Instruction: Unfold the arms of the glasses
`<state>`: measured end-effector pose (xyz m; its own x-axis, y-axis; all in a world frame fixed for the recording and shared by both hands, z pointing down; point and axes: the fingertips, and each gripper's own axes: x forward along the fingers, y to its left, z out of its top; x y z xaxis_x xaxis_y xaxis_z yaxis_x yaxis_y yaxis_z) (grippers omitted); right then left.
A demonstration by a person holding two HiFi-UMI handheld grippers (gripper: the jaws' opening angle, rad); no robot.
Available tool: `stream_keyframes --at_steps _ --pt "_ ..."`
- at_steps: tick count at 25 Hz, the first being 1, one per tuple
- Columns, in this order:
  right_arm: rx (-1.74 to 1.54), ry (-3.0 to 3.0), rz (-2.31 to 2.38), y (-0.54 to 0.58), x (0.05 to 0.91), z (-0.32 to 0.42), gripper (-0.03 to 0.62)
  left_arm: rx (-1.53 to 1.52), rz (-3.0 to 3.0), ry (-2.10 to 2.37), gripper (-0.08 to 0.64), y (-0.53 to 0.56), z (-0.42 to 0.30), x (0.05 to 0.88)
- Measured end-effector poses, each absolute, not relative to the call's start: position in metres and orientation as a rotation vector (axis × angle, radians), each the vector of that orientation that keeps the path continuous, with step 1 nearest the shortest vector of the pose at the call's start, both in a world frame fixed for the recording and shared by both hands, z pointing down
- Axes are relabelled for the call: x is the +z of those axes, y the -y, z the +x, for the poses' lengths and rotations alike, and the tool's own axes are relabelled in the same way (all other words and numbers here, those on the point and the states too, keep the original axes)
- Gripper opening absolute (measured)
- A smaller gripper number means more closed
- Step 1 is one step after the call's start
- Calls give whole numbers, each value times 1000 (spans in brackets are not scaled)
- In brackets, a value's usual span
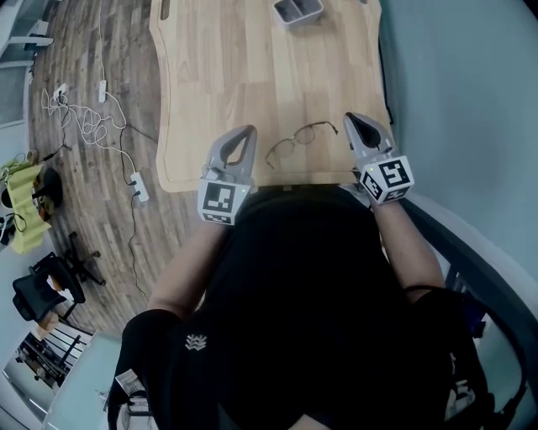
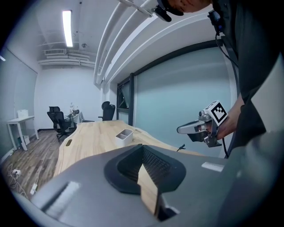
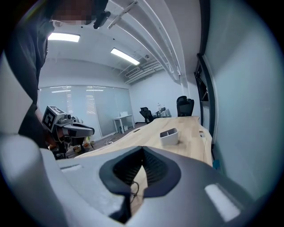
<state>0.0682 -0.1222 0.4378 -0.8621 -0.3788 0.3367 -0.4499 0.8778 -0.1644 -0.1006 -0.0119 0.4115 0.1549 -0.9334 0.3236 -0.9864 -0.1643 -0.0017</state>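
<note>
The thin-framed glasses lie on the wooden table near its front edge, between my two grippers. My right gripper is shut at the right end of the glasses, at the tip of their arm. In the right gripper view, a thin dark wire end of that arm shows in the slit between the jaws of the right gripper. My left gripper hovers shut and empty a little to the left of the lenses. Only bare table shows between the left gripper's jaws.
A white two-compartment tray stands at the far end of the table. The table's front edge runs just under both grippers. A power strip with cables lies on the wooden floor at left, near office chairs. A glass wall borders the right side.
</note>
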Motion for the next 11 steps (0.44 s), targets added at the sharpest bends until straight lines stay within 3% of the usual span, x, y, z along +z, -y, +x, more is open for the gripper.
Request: stream_keyframes --at_steps 11 --pt "348 2737 601 125 463 55 0 389 2206 1865 6 12 -114 435"
